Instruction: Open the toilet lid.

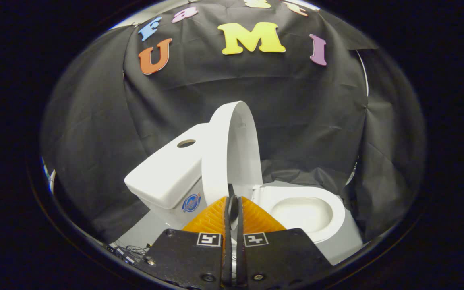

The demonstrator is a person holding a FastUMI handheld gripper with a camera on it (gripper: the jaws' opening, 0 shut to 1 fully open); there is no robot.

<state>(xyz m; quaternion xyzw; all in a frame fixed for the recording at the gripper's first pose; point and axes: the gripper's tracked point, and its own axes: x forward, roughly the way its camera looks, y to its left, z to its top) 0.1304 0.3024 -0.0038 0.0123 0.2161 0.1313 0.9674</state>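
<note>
The tongs (233, 203) were closed, the two fingers (227, 213) drawn in side by side with only a thin slit between them. Whether that slit pinched the lower edge of the lid or held nothing, I could not tell, for the tips sat right against that edge as seen from behind.

The glossy white plastic toilet lid (232, 151) stood raised at twelve o'clock from the fingertips, swung up on its hinge to a near-upright pose and tilted slightly back toward the tank. Its curved rim and pale inner face were turned toward the bowl side.

The white ceramic cistern tank (167, 173) sat at about ten o'clock from the tips, just behind the lid and touching or nearly touching it. A round hole (186, 143) showed in its flat top, and a small round blue sticker (191, 202) sat on its front face low down.

The white oval toilet seat and bowl (302, 211) lay at about three o'clock from the fingertips, uncovered, its hollow open to view.

A tangle of dark cables with a small box (129, 253) rested on the pale grey floor (145, 229) at about eight o'clock, beside the base of the tank. Creased black cloth (304, 117) hung behind the whole toilet.
</note>
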